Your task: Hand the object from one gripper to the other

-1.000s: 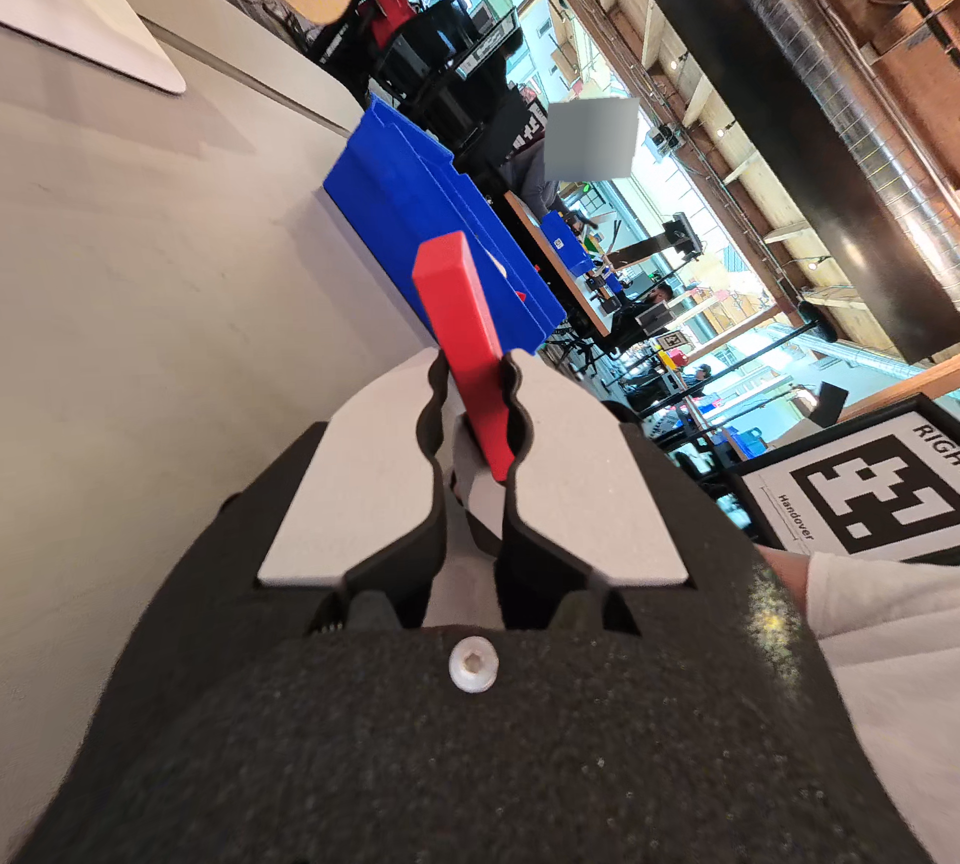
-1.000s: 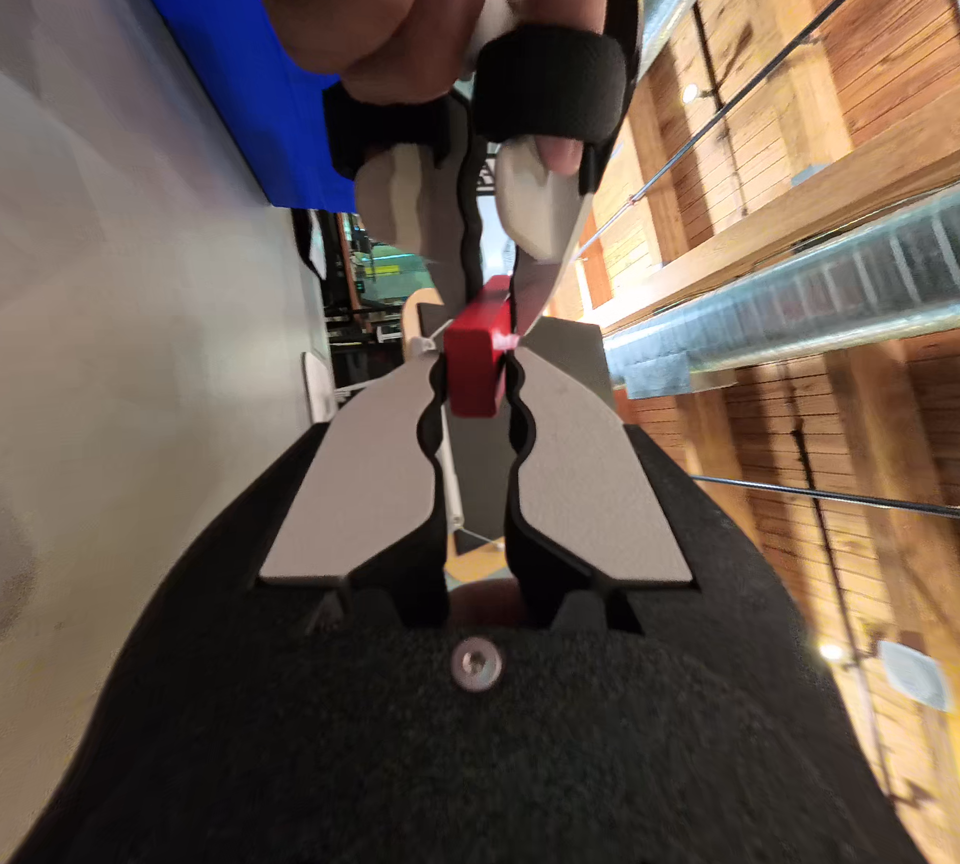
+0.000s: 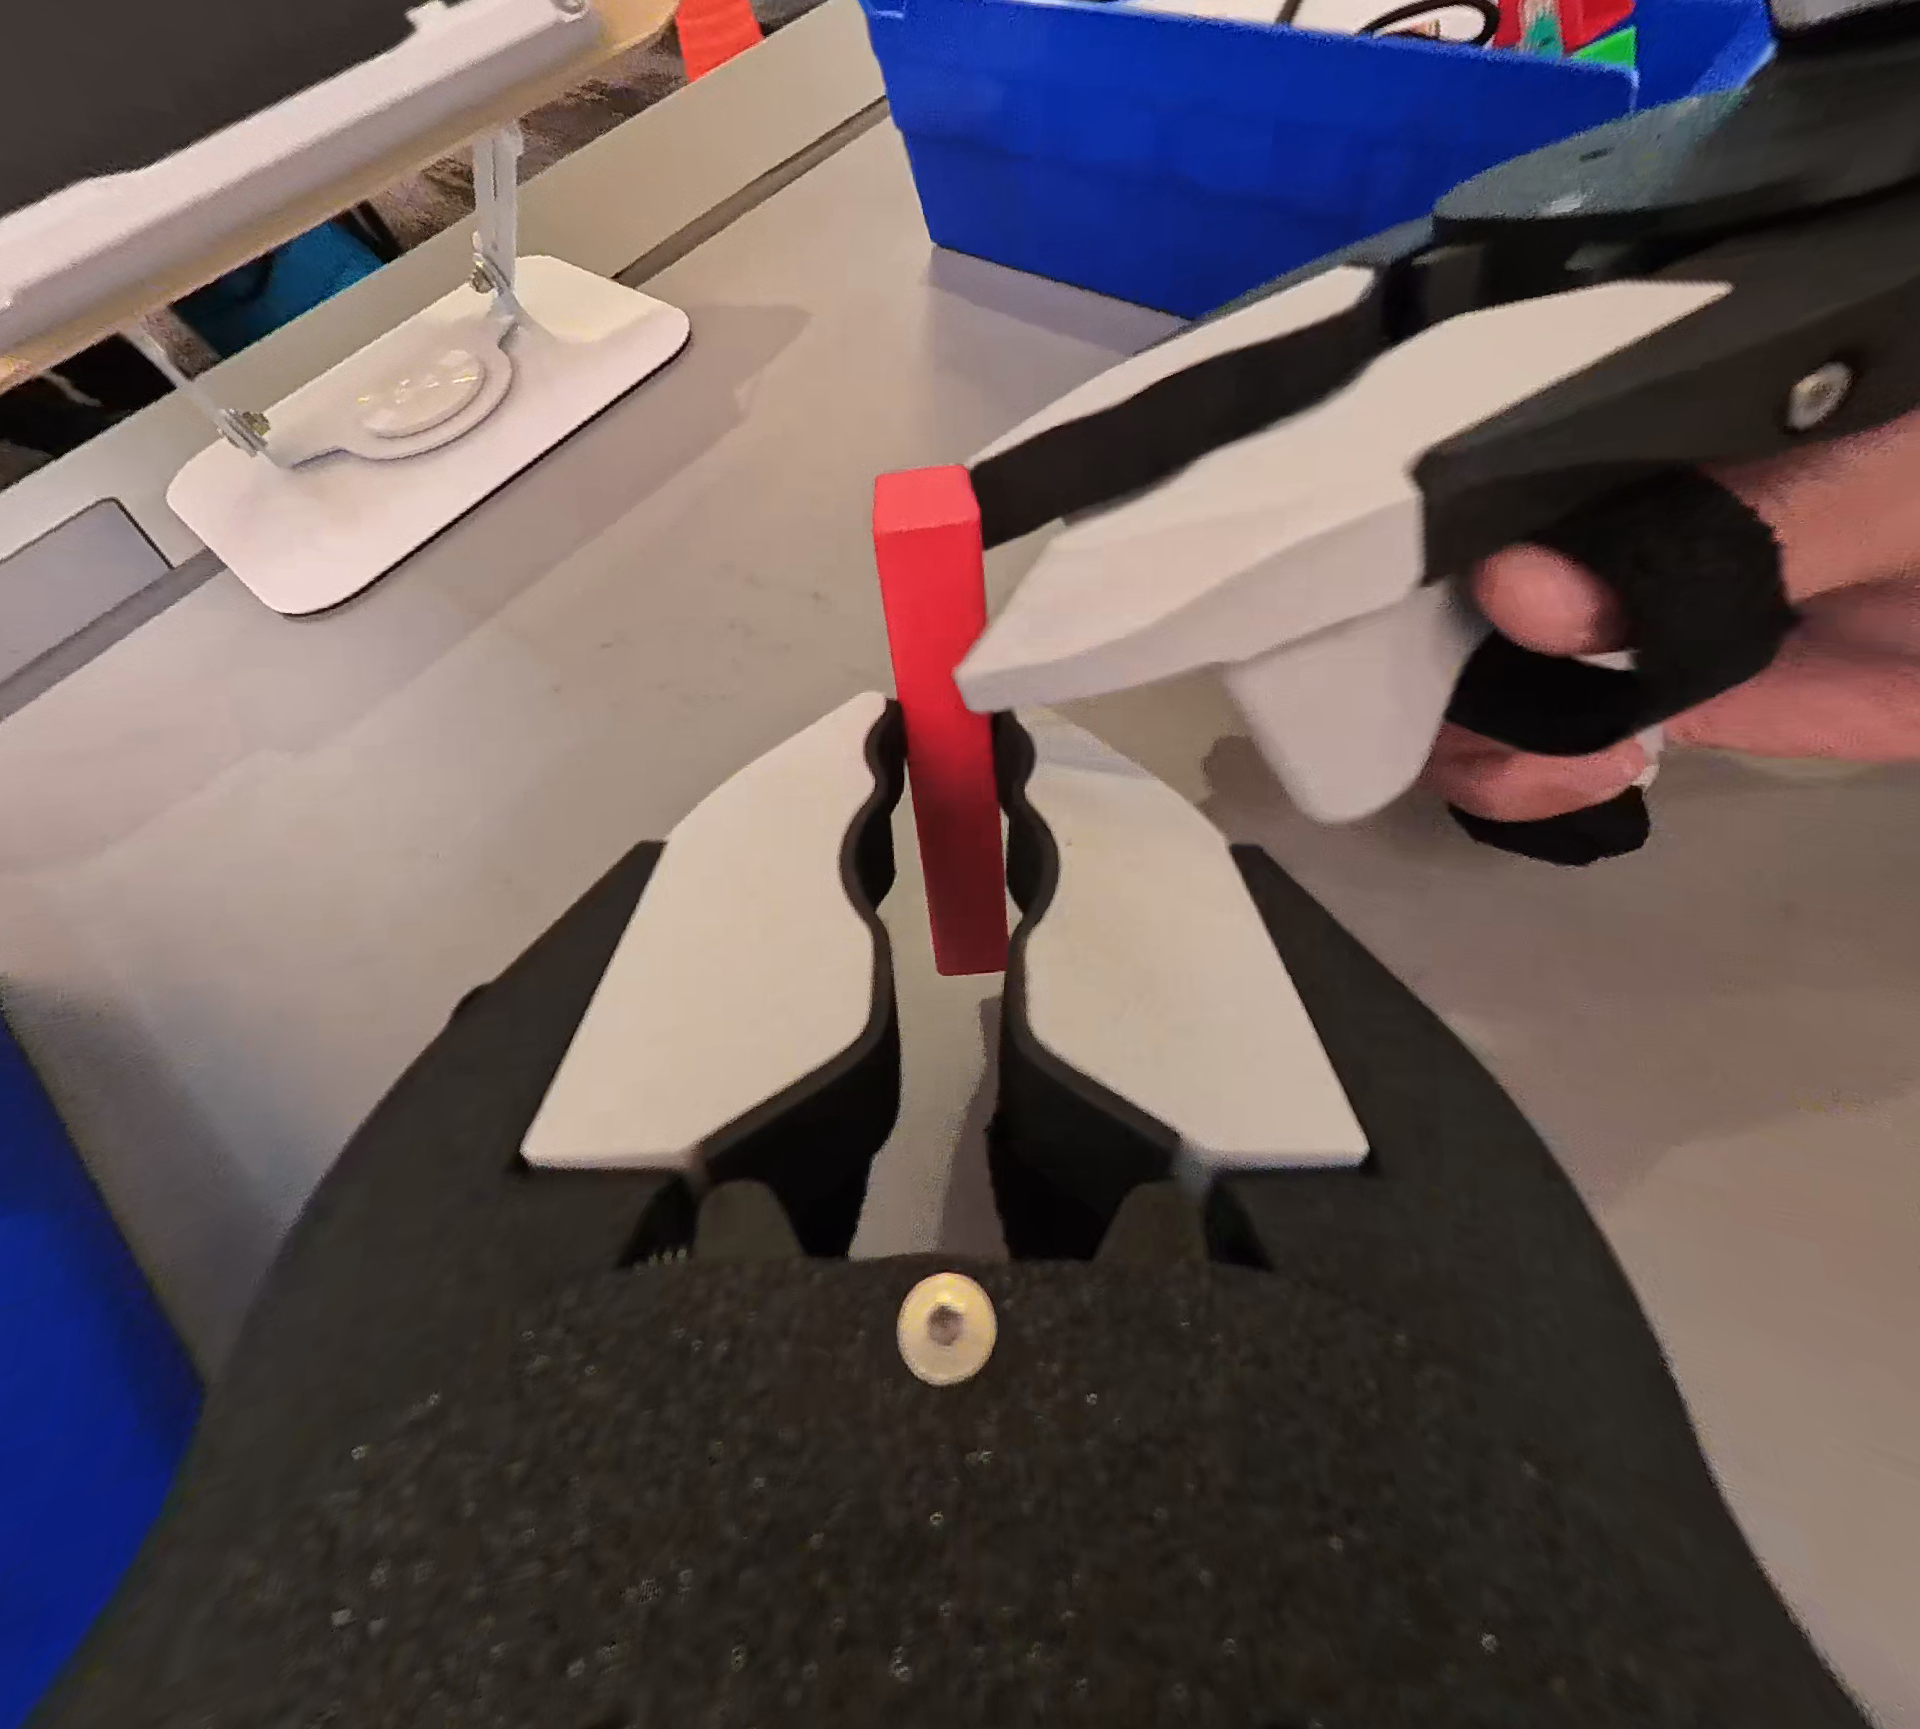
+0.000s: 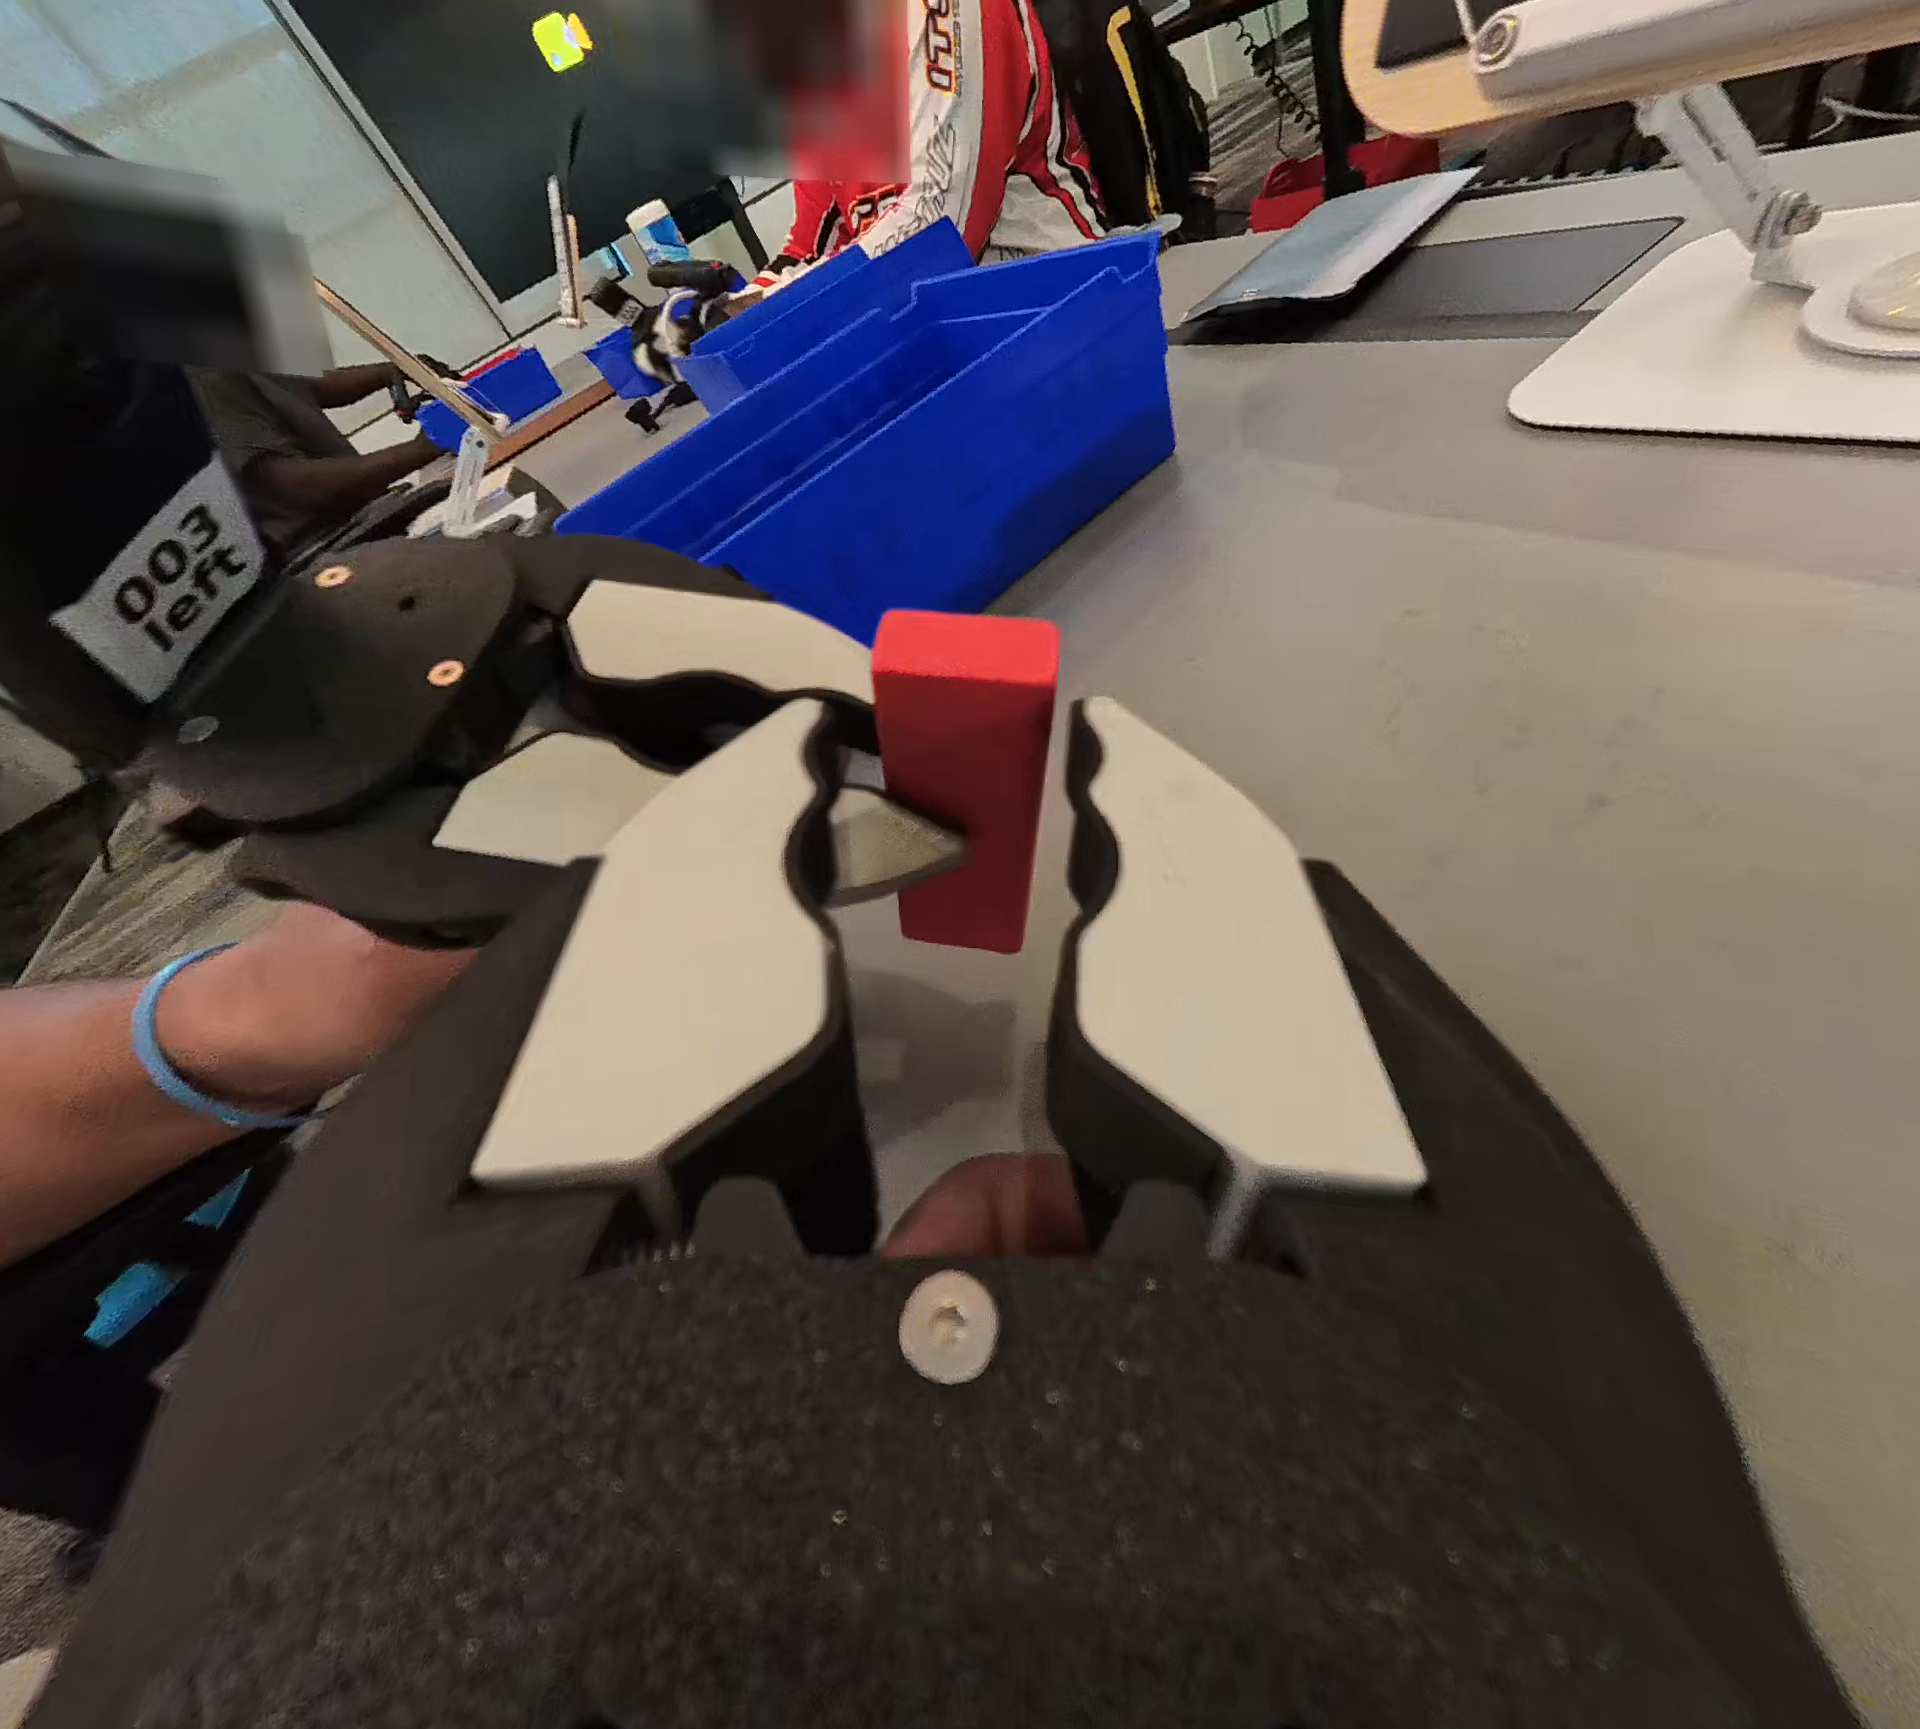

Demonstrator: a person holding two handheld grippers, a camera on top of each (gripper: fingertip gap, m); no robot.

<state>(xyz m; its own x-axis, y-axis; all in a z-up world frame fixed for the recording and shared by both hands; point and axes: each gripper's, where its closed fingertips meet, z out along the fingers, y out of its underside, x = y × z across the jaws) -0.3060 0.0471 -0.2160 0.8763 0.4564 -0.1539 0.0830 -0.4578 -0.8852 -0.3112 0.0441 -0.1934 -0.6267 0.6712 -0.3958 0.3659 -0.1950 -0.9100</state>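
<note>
Upright, the red block [image 3: 940, 723] sits clamped in the left hand-held gripper [image 3: 948, 723] above the worktop [image 3: 582, 744]. Beyond, the right hand-held gripper [image 4: 951, 744] stands open astride it; I'd close it squarely before the left lets go.

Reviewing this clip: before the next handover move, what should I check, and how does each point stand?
1. Left claw shut on red block: ok.
2. Right claw open: ok.
3. Block's upper part between the right claw's fingers: ok.
4. Right claw gripping the block, so the left may release: not ok, a gap shows on each side.
5. Block held off the table: ok.
6. Blue bin out of the way: ok, it stands behind.
</note>
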